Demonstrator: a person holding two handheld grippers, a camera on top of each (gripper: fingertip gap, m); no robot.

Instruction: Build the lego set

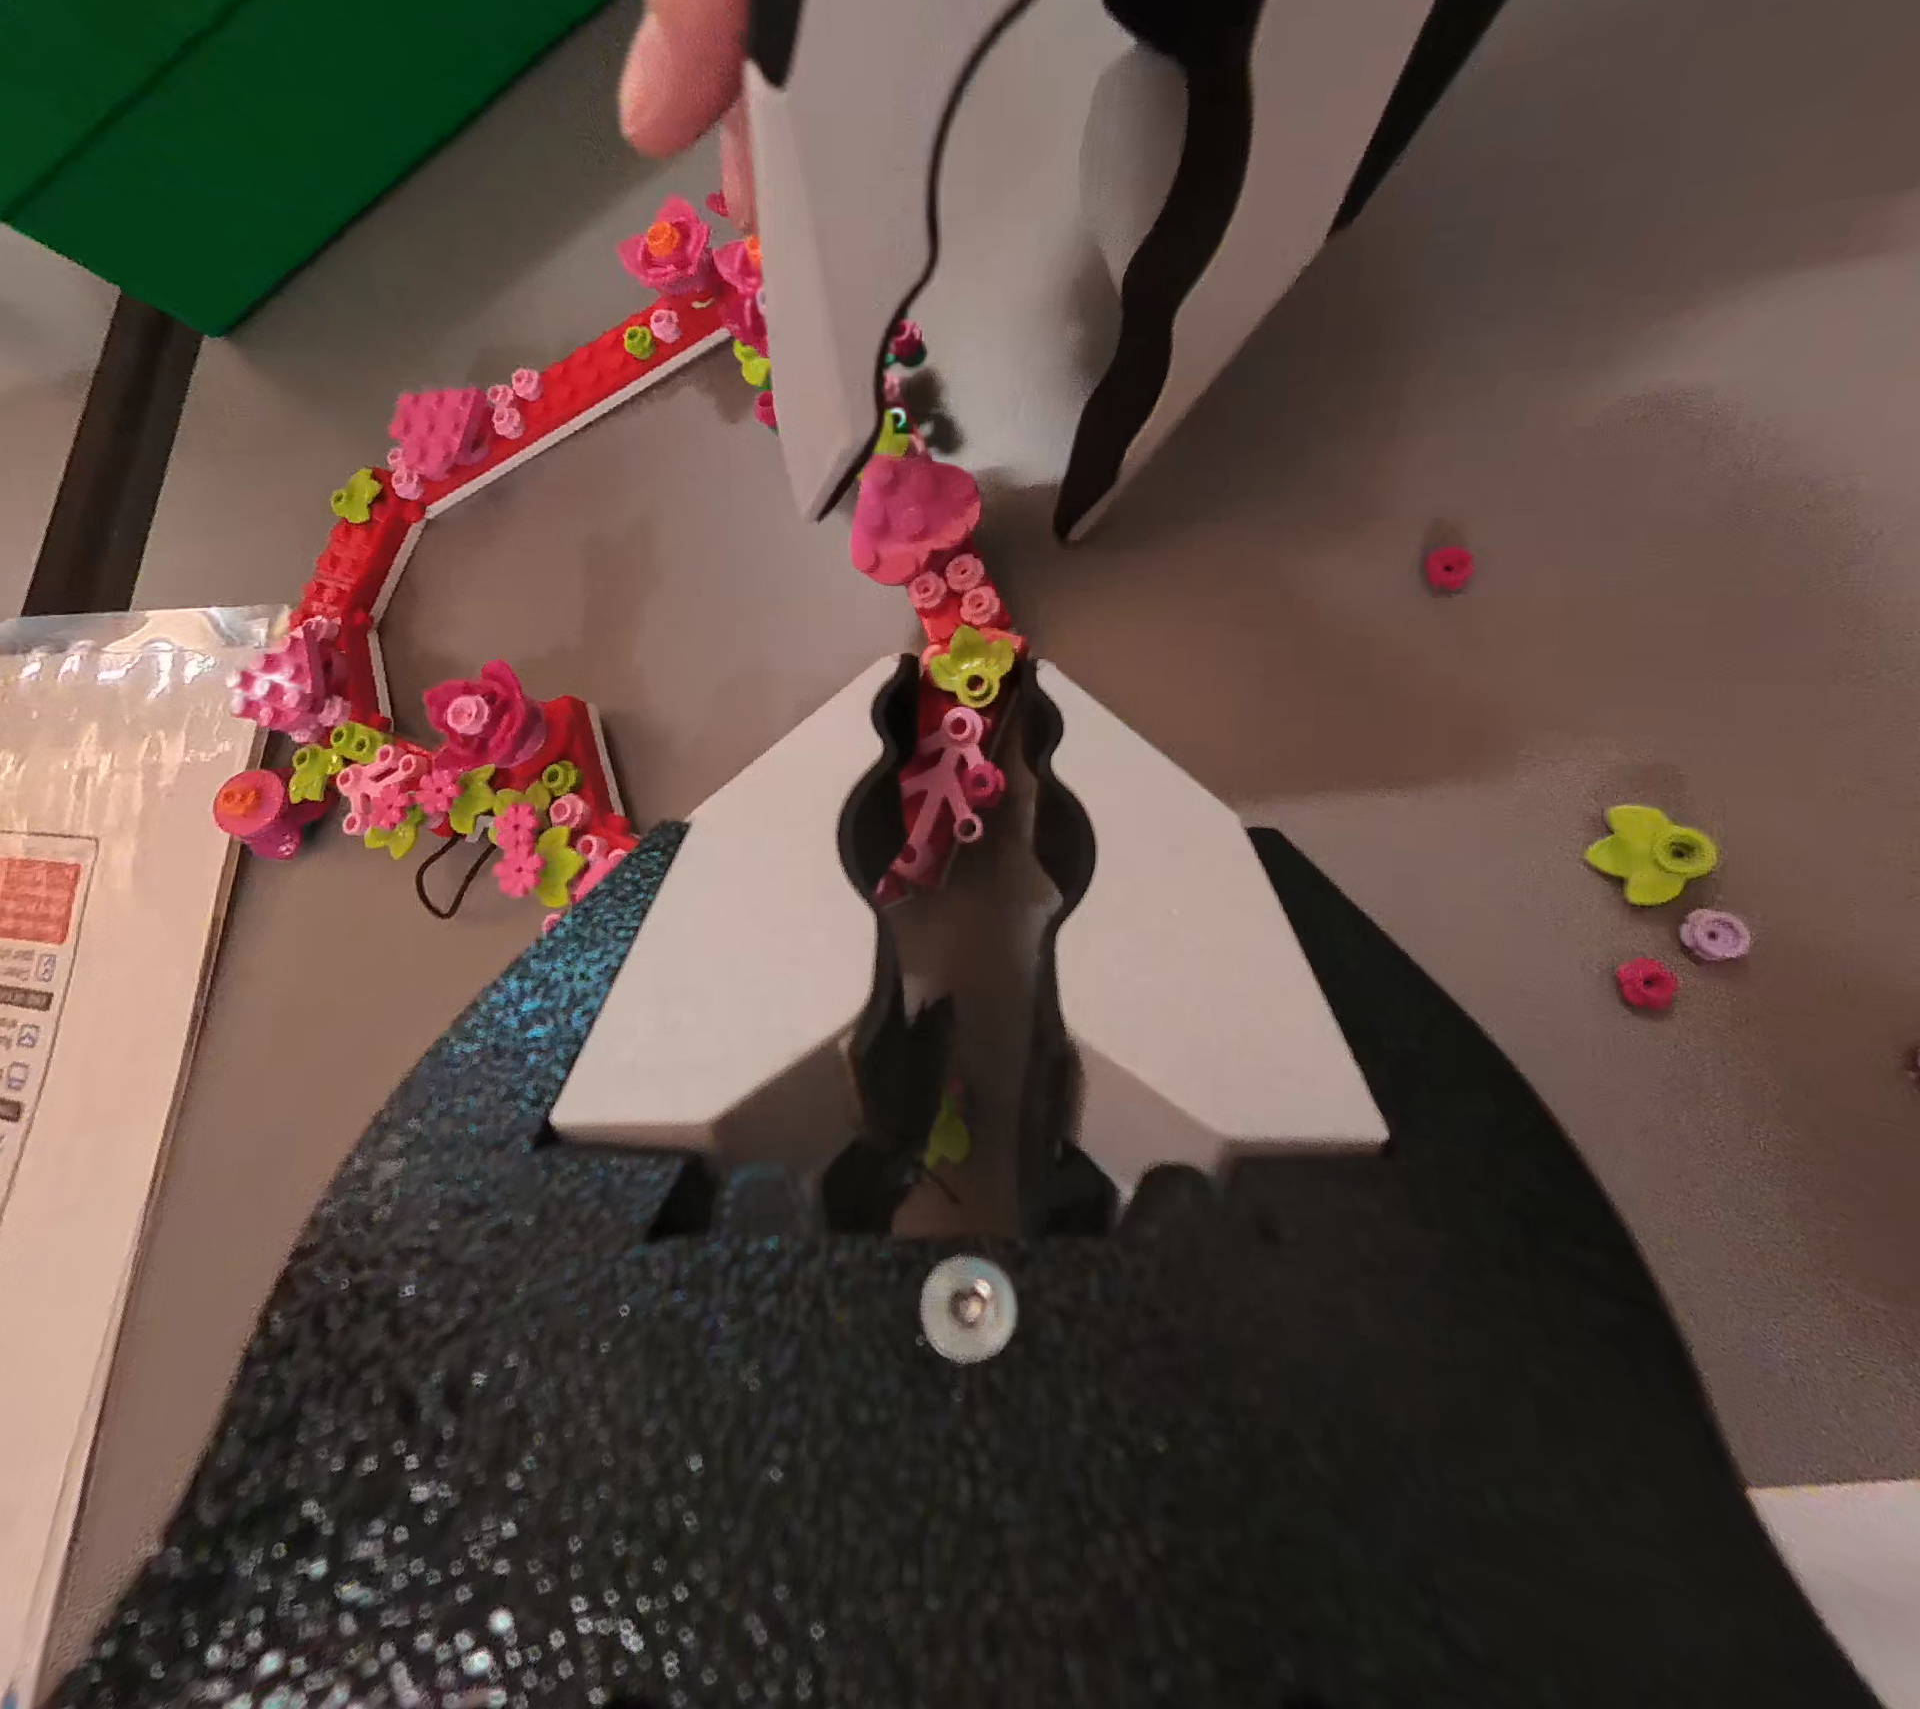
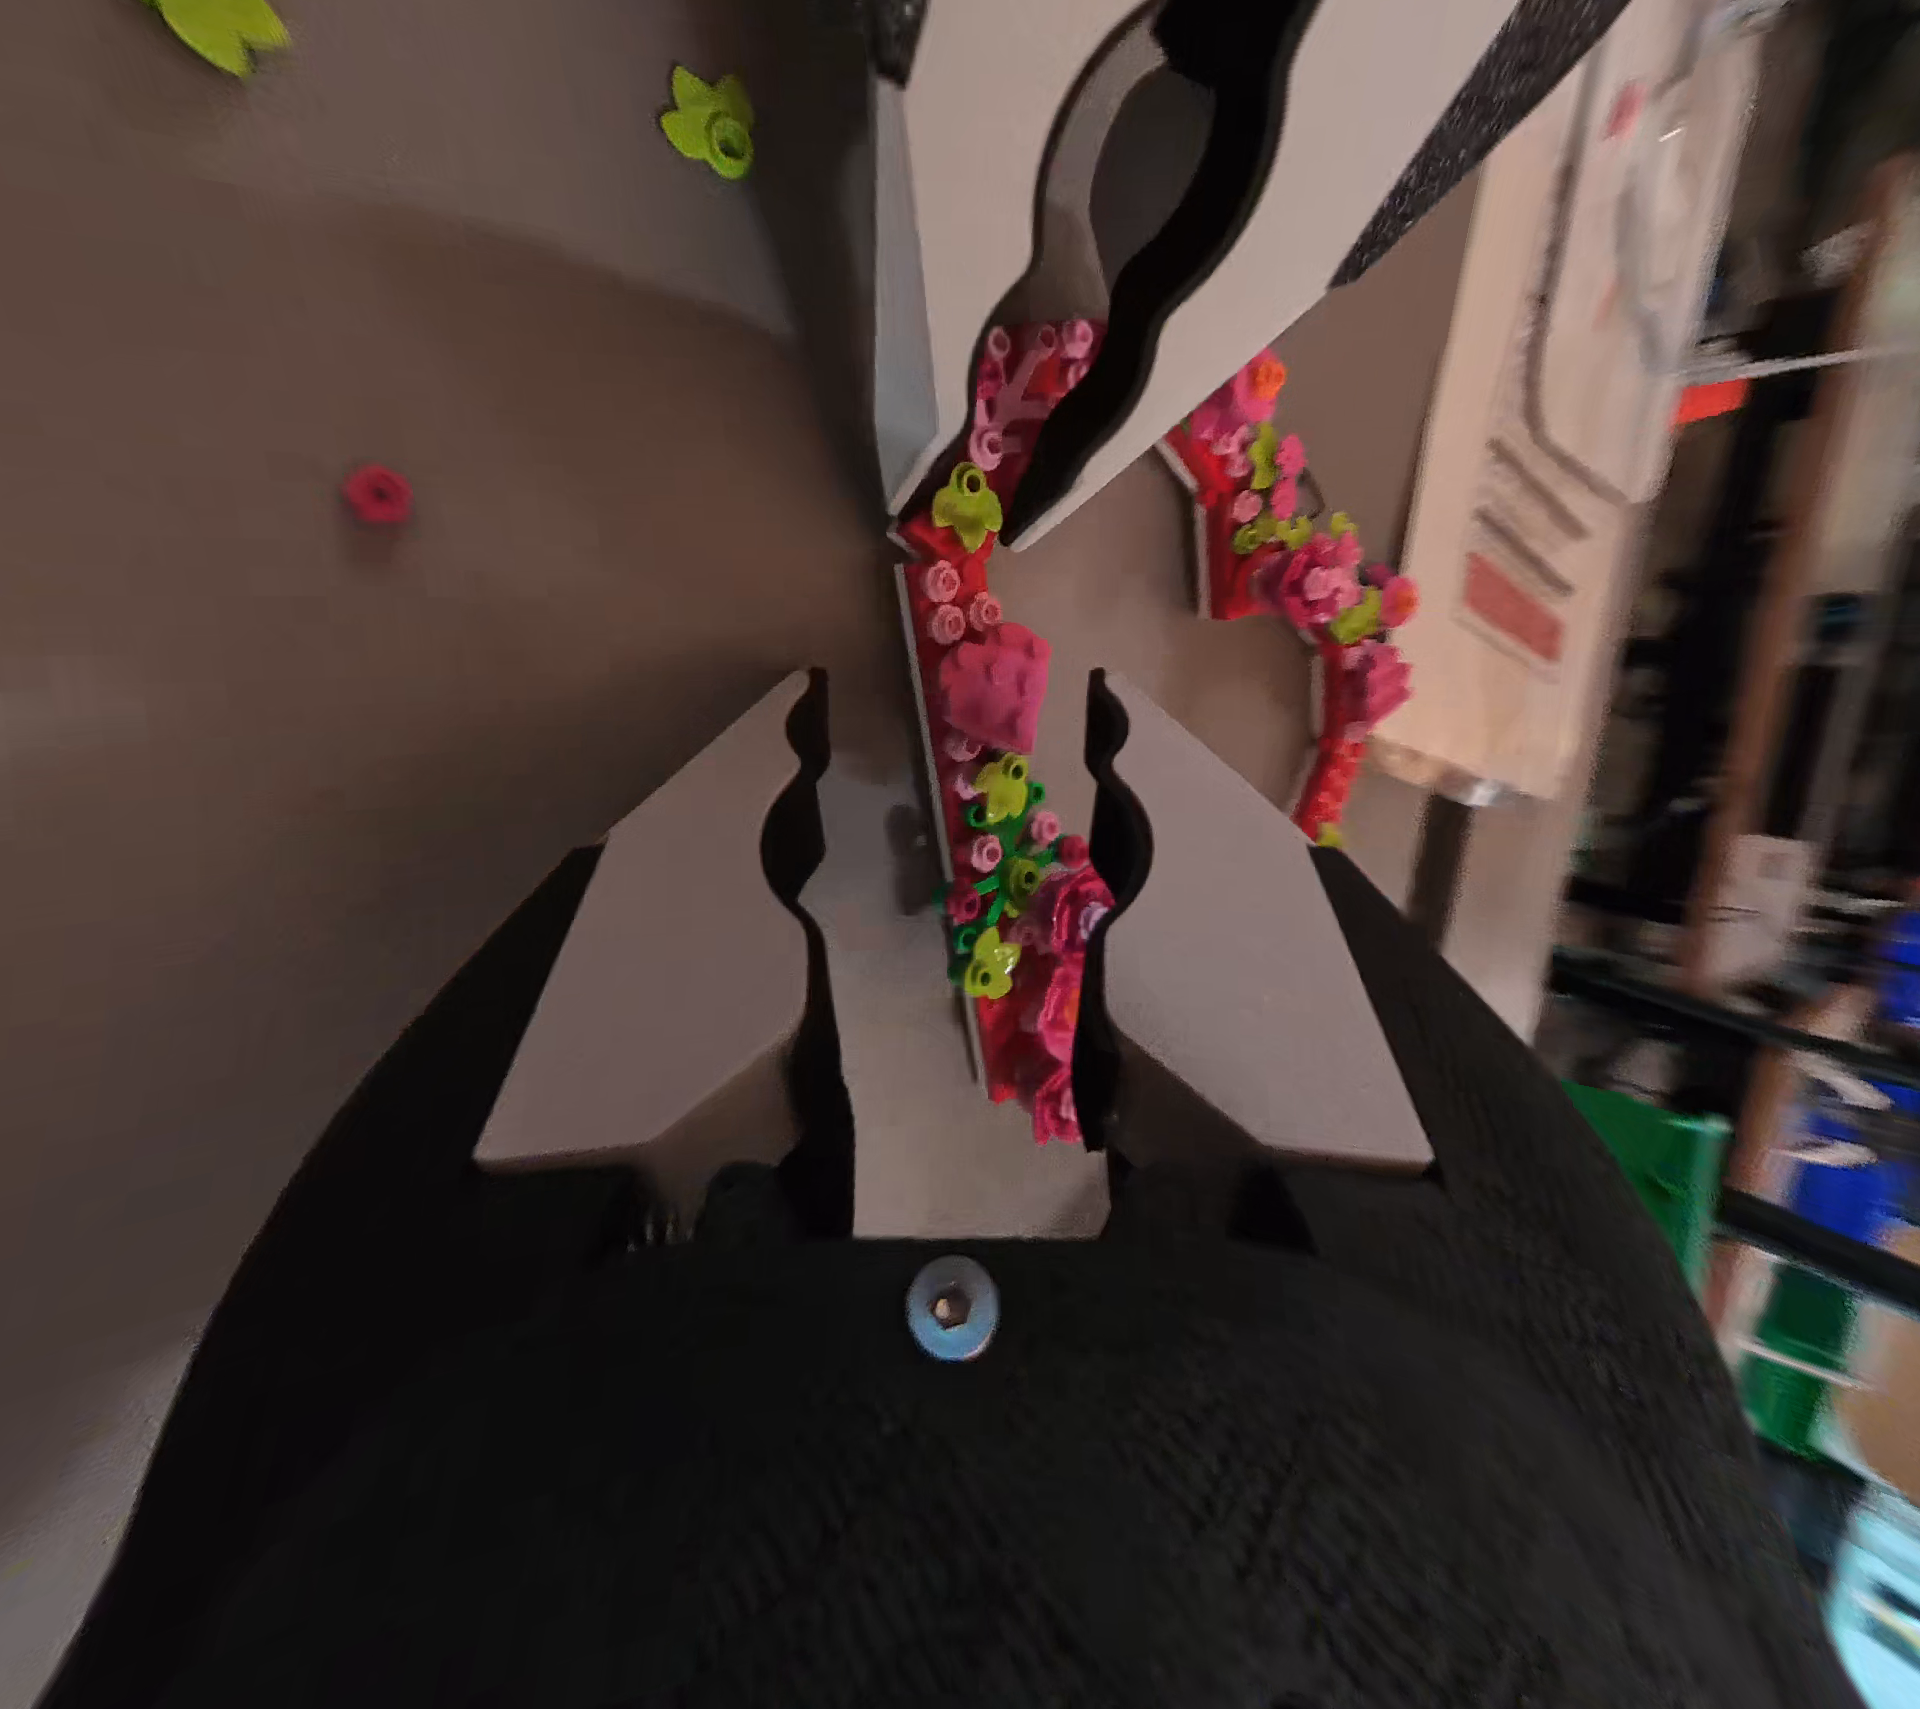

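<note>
Red lego frame (image 1: 940, 786) lengthwise between left gripper (image 1: 961, 672)

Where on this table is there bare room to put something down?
Inside the red flower frame the tabletop is bare. Another free patch lies between that frame and the loose pieces at right. Crowded: where both sets of jaws meet over the frame.

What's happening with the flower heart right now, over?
Left hand-held gripper shut on red flower frame. Right hand-held gripper open, straddling same frame. Loose lime leaf on table, not in the way.
</note>
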